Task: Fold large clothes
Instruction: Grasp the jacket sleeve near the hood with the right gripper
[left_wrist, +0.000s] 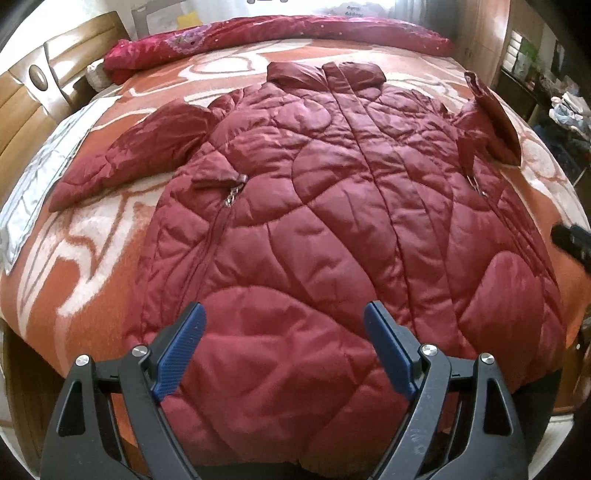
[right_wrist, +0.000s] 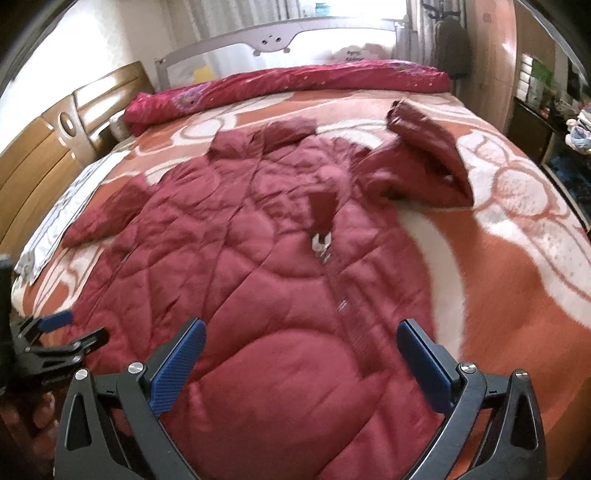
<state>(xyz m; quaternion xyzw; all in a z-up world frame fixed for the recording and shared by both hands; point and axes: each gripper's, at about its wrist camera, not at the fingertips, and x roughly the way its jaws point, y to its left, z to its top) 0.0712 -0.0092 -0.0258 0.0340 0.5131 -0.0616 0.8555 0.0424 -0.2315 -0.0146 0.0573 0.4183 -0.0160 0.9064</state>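
A dark red quilted jacket (left_wrist: 314, 206) lies spread front-up on the bed, collar at the far side. Its left sleeve (left_wrist: 140, 155) stretches out flat, while the right sleeve (left_wrist: 491, 122) is bent and stands up. My left gripper (left_wrist: 284, 314) hovers open over the near hem with nothing between its blue pads. In the right wrist view, which is blurred, the jacket (right_wrist: 258, 258) fills the middle and a metal zipper pull (right_wrist: 320, 245) shows. My right gripper (right_wrist: 301, 332) is open above the hem's right part. The left gripper (right_wrist: 79, 326) appears at the left edge.
An orange and white blanket (right_wrist: 517, 258) covers the bed. A rolled red quilt (left_wrist: 277, 37) lies along the far edge below a grey bed rail (right_wrist: 277, 37). A wooden headboard (left_wrist: 22, 92) and a pale cloth (left_wrist: 40, 173) are at the left. Cluttered shelves (left_wrist: 565, 107) stand right.
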